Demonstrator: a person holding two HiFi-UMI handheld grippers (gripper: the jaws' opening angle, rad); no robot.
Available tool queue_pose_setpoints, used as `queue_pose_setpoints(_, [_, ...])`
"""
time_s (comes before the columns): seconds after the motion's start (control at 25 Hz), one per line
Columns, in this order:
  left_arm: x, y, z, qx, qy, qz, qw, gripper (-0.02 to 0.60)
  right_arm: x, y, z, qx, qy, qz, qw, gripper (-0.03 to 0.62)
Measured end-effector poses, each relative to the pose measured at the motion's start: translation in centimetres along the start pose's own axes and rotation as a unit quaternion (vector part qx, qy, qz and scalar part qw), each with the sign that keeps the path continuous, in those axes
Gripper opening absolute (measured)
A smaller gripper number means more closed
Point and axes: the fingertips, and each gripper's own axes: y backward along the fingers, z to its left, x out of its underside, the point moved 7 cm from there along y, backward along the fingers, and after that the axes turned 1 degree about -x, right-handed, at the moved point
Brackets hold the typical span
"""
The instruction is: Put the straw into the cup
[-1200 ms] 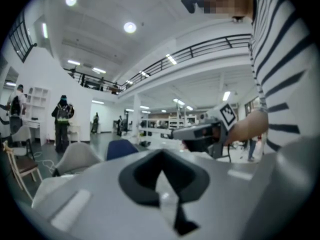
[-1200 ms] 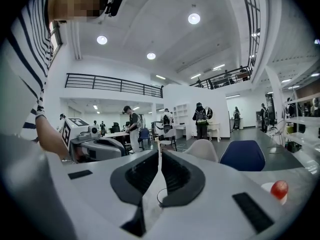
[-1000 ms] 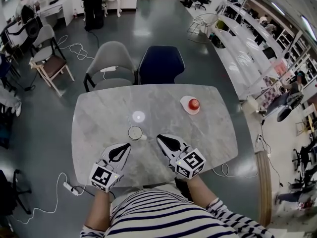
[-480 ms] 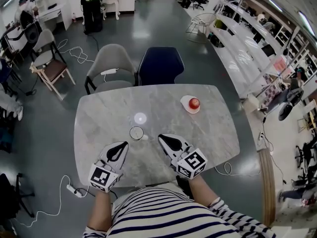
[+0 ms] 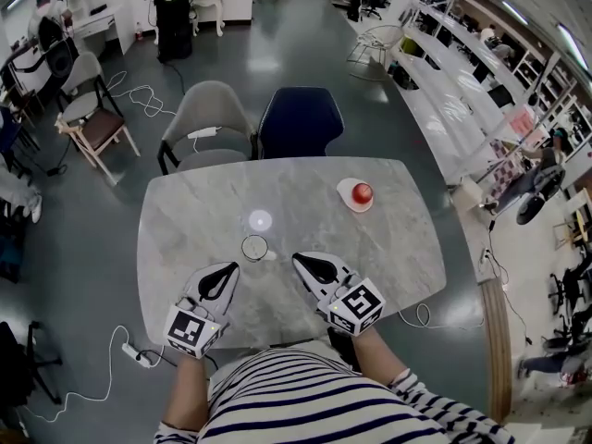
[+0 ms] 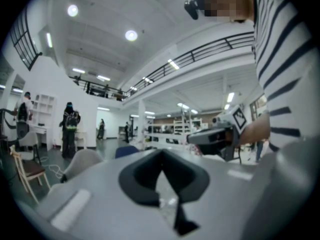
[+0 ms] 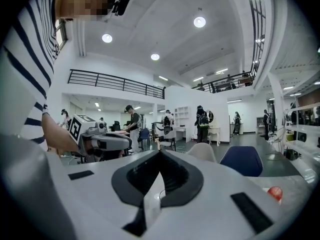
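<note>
A small round cup stands upright on the marble table, a little in front of its middle. Something short and pale lies against the cup's right side; it is too small to tell whether it is the straw. My left gripper rests low over the table just in front and left of the cup, its jaws together and empty. My right gripper sits to the cup's right, also shut with nothing in it. Neither gripper touches the cup.
A red apple sits on a small white plate at the table's far right, and shows again in the right gripper view. A bright round patch lies behind the cup. Two chairs stand at the far edge.
Both grippers and the cup stay where they were; only the head view has shifted slightly.
</note>
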Motion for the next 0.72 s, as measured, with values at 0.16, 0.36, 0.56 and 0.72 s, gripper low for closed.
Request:
queue_pose_setpoints(0.16, [-0.26, -0.11, 0.01, -0.002, -0.001, -0.002, 1.0, 0.008, -0.25, 0.16, -0.02, 0.004, 0.012, 0.003, 1.0, 0.006])
queue_pose_setpoints(0.36, [-0.42, -0.15, 0.34, -0.001, -0.001, -0.005, 1.0, 0.008, -0.76, -0.23, -0.05, 0.003, 0.013, 0.001, 1.0, 0.006])
queue_pose_setpoints(0.56, [-0.36, -0.13, 0.56, -0.001, 0.001, -0.004, 1.0, 0.008, -0.77, -0.38, -0.07, 0.003, 0.015, 0.003, 1.0, 0.005])
queue_pose_setpoints(0.72, [0.08, -0.37, 0.58, -0.001, 0.003, -0.004, 1.0, 0.008, -0.43, -0.39, -0.23, 0.003, 0.017, 0.006, 1.0, 0.005])
